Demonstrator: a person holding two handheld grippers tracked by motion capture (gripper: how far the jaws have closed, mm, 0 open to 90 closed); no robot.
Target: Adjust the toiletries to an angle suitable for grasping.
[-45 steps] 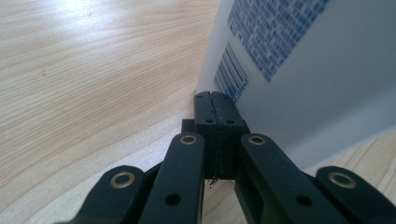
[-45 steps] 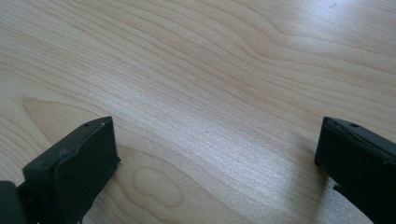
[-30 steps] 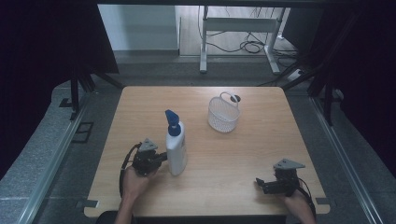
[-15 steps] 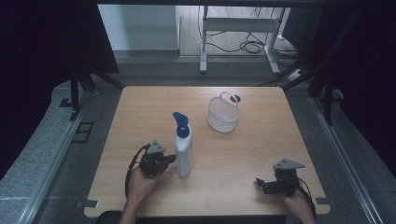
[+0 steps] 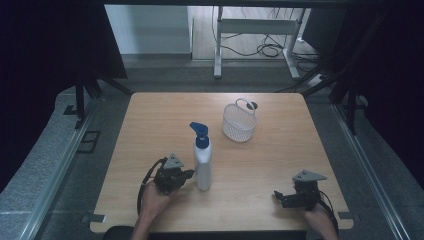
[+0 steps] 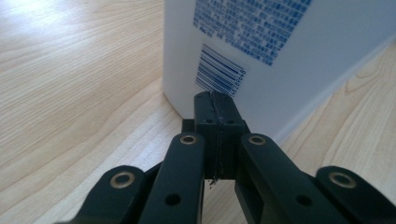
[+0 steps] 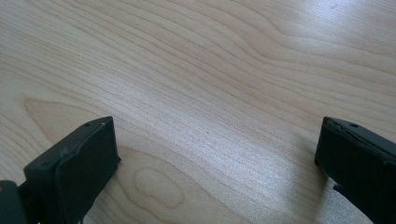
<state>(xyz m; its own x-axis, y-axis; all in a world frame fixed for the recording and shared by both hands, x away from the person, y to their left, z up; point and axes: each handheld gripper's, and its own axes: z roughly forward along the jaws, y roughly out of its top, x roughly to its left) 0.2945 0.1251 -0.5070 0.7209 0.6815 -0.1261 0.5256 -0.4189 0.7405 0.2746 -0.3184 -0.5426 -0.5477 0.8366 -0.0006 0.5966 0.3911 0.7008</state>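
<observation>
One wooden worktop (image 5: 150,125) carries everything here. A white wire basket (image 5: 239,121) stands on its far half, well apart from both hands. Nearer to the person, a white bottle (image 5: 203,162) with a blue pump top stands upright. The left gripper (image 5: 187,174) lies just beside the bottle's base; its fingers (image 6: 205,116) are pressed together with nothing between them, tips right at the barcode label. The right gripper (image 5: 278,196) rests near the front right corner, its fingers (image 7: 79,158) wide apart over bare wood.
</observation>
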